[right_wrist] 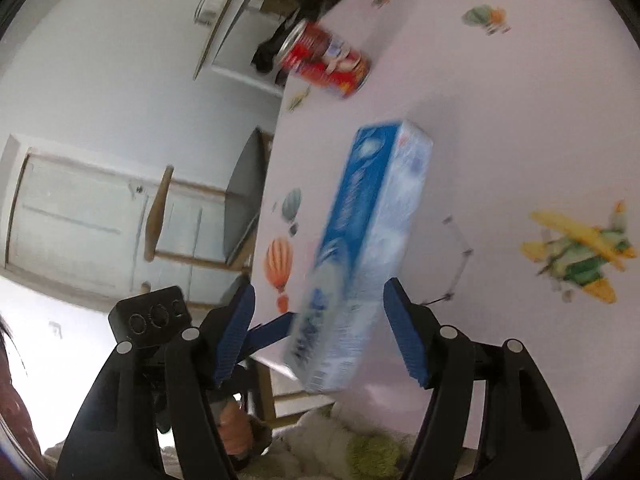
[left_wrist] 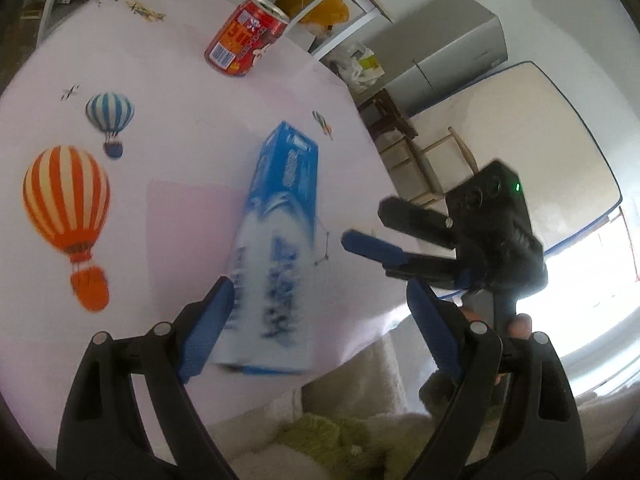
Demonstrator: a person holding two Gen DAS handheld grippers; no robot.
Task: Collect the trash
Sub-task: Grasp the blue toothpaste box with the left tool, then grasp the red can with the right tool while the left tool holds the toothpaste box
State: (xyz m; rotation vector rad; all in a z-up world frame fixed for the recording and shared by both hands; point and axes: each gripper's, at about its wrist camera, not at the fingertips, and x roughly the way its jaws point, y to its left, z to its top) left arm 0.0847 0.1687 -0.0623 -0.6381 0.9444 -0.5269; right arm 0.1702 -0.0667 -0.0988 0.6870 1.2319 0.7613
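Note:
A long blue and white carton [left_wrist: 276, 248] lies on the pink table, its near end at the table's edge. It also shows in the right wrist view [right_wrist: 360, 256]. A red drink can [left_wrist: 246, 36] stands further back on the table; in the right wrist view it [right_wrist: 328, 60] is beyond the carton. My left gripper [left_wrist: 320, 320] is open, its left finger beside the carton's near end. My right gripper [right_wrist: 320, 328] is open with the carton's near end between its fingers. The right gripper also shows in the left wrist view [left_wrist: 368, 224], just right of the carton.
The pink tablecloth [left_wrist: 160, 140] has balloon and plane prints. Below the table's edge lies a fuzzy cream and green cloth [left_wrist: 340, 432]. A wooden chair [right_wrist: 160, 220] and shelves stand beyond the table. A grey cabinet [left_wrist: 440, 48] is at the far side.

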